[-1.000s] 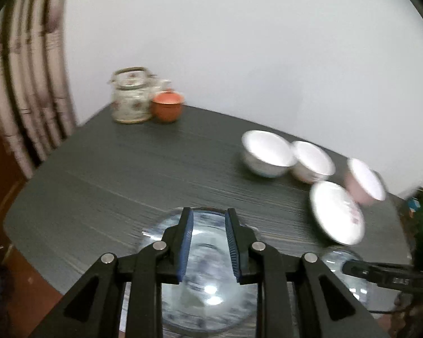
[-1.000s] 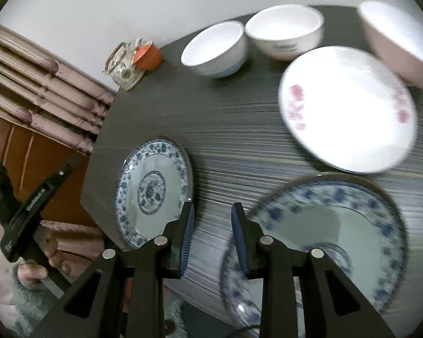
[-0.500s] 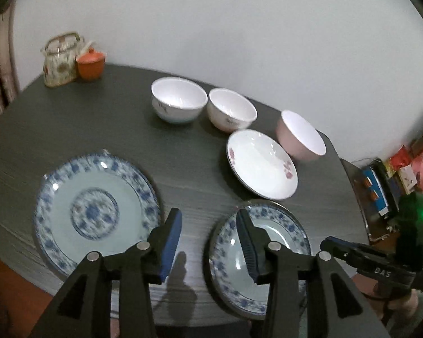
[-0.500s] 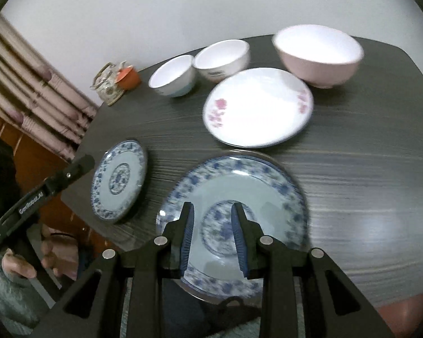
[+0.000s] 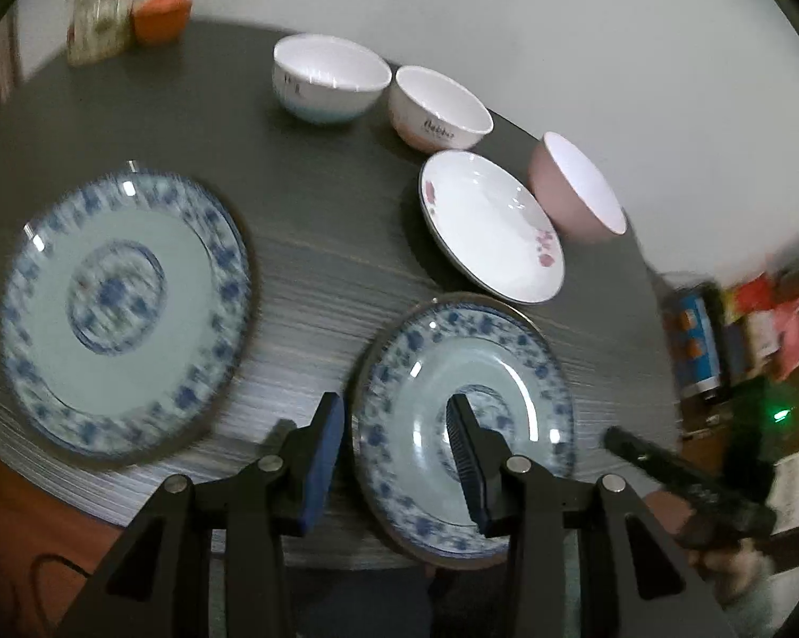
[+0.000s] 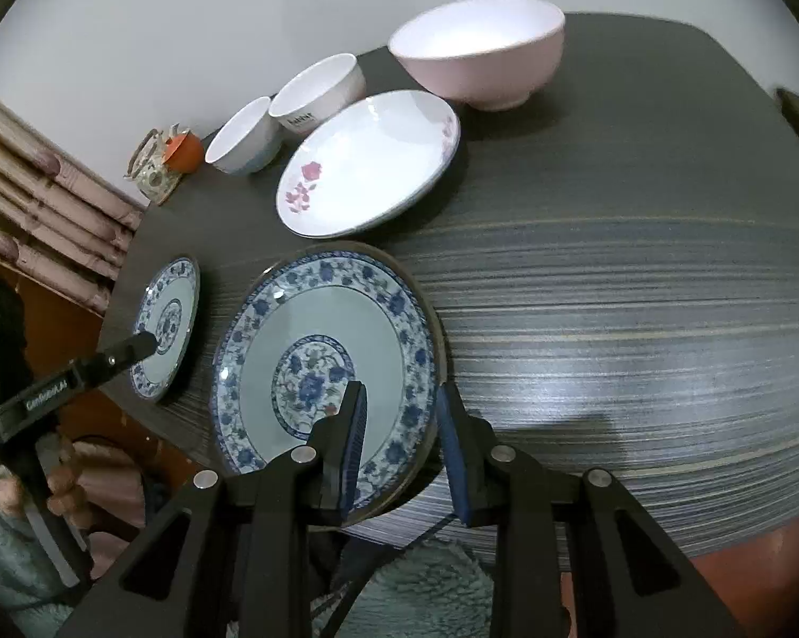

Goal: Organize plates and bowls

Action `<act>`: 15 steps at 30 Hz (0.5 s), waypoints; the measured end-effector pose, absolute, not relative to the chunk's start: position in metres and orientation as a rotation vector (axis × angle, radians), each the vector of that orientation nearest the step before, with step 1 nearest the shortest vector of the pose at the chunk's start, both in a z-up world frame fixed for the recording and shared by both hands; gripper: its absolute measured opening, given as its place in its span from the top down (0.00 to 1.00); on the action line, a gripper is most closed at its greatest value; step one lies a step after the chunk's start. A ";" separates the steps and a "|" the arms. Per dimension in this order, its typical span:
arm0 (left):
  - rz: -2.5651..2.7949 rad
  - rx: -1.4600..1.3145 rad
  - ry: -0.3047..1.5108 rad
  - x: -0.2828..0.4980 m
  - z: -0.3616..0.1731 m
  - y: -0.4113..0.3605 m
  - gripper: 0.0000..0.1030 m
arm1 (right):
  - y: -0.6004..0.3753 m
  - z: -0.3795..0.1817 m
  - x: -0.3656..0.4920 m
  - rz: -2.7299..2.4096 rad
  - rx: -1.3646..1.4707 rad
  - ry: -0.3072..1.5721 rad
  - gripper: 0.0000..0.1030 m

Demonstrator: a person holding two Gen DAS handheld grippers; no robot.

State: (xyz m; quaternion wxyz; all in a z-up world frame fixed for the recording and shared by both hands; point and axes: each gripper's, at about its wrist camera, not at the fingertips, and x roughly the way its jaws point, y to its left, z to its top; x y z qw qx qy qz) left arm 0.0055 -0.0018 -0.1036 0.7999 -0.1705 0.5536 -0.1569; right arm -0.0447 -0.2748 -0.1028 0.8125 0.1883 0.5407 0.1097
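Observation:
Two blue-and-white plates lie on the dark table (image 6: 612, 292): one on the left (image 5: 123, 308) (image 6: 170, 313), one on the right (image 5: 505, 367) (image 6: 303, 335). My left gripper (image 5: 394, 457) is open and hovers with the right plate's left rim showing between its fingers, which are clear of it. My right gripper (image 6: 403, 452) stands narrowly open over the same plate's right rim, holding nothing. Behind are a white plate with pink flowers (image 5: 489, 228) (image 6: 367, 165), two white bowls (image 5: 330, 74) (image 5: 439, 106) and a pink bowl (image 5: 580, 191) (image 6: 479, 53).
A floral teapot (image 5: 101, 10) and an orange cup (image 5: 162, 16) stand at the far left corner. Striped curtains (image 6: 38, 202) hang left of the table. Cluttered shelves (image 5: 718, 329) lie off its right end. A person's hand (image 6: 64, 489) holds the left tool near the front edge.
My left gripper has opened wider and shifted from over the left plate toward the right plate. My right gripper has moved rightward from between the plates to the right plate's right rim.

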 end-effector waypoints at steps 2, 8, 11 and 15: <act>-0.348 -0.389 1.217 0.007 -0.110 0.000 0.60 | -0.278 -0.108 -0.044 0.240 0.420 1.163 0.74; -0.386 -0.441 1.250 0.008 -0.122 -0.001 0.60 | -0.285 -0.124 -0.040 0.263 0.479 1.191 0.74; -0.398 -0.461 1.274 0.011 -0.128 -0.002 0.60 | -0.287 -0.131 -0.037 0.270 0.499 1.206 0.74; -0.384 -0.465 1.308 0.014 -0.134 -0.002 0.60 | -0.288 -0.141 -0.035 0.288 0.525 1.227 0.74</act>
